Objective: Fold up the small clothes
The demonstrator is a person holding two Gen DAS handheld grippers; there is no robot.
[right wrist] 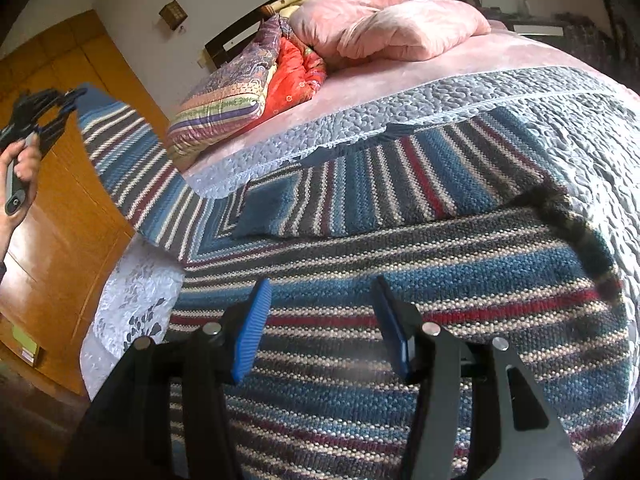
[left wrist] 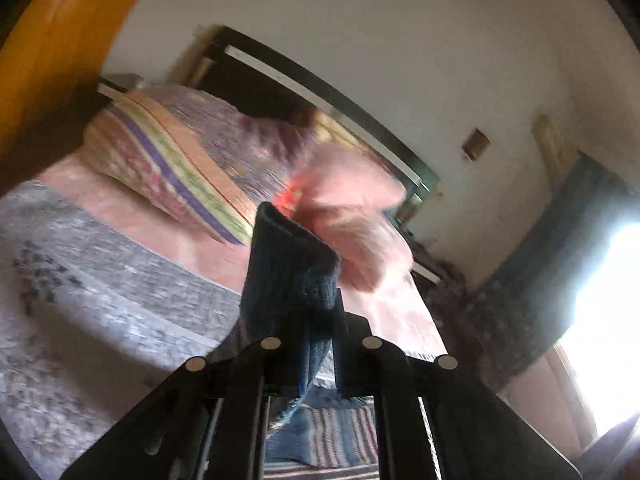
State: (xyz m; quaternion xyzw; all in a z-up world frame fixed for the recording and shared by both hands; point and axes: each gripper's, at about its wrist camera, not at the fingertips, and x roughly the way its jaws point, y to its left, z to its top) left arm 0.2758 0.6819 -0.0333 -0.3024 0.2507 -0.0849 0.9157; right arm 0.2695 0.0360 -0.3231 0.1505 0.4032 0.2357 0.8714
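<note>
A: The striped knit sweater (right wrist: 400,280) lies spread over the grey quilt (right wrist: 560,128) on the bed, body flat, one sleeve (right wrist: 132,168) lifted off to the side and up into the air.

B: Held by what?

A: The left tool (right wrist: 74,96), clamped on the dark cuff (left wrist: 292,272) (the cuff stands straight up between its fingers in the left wrist view).

B: And the right tool (right wrist: 320,328)?

A: Jaws wide, holding nothing, hovering above the sweater's lower body; whether it touches the knit I cannot tell.

B: So the step is folding that sleeve in.

A: I judge so. Carry the cuff across the chest in a low arc, keep the sleeve taut so it lays without a twist, and let go only once it rests flat. The right tool could pin the body so the knit does not drag.

B: Risks?

A: The other sleeve (right wrist: 580,236) trails off the far edge, and the folded bedding (right wrist: 224,104) and pink pillows (right wrist: 400,28) sit near the lifted side.
</note>
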